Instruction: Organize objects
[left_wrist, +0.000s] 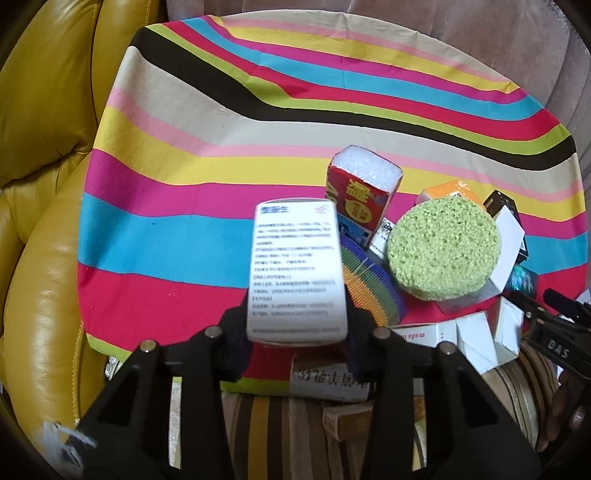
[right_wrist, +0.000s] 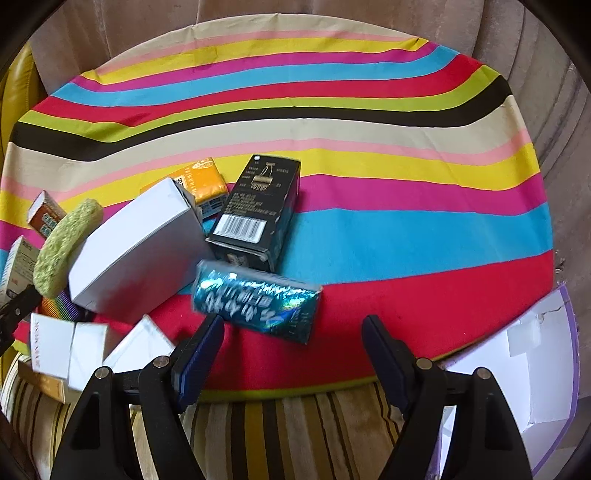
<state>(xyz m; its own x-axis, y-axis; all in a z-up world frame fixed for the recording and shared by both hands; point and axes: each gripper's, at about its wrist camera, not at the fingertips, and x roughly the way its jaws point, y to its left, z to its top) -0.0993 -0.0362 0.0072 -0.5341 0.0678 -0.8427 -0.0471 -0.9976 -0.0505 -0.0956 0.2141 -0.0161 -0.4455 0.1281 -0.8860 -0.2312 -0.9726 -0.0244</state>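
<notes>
My left gripper (left_wrist: 295, 325) is shut on a white box with printed text (left_wrist: 297, 269) and holds it above the striped cloth (left_wrist: 184, 177). Behind it lie a green round sponge (left_wrist: 443, 247), a red carton with white foam (left_wrist: 360, 199) and a rainbow mesh scrubber (left_wrist: 373, 291). My right gripper (right_wrist: 293, 347) is open and empty, just short of a shiny blue-green box (right_wrist: 255, 301) on the cloth (right_wrist: 406, 229). A black box with a barcode (right_wrist: 255, 210), a big white box (right_wrist: 140, 247) and an orange box (right_wrist: 207, 179) lie beyond it.
Small white boxes (left_wrist: 476, 339) crowd the cloth's near edge, also seen in the right wrist view (right_wrist: 70, 347). A yellow leather seat (left_wrist: 44, 184) stands left. An open white and purple box (right_wrist: 524, 373) sits at the right. A striped cushion (right_wrist: 295, 424) lies below the table edge.
</notes>
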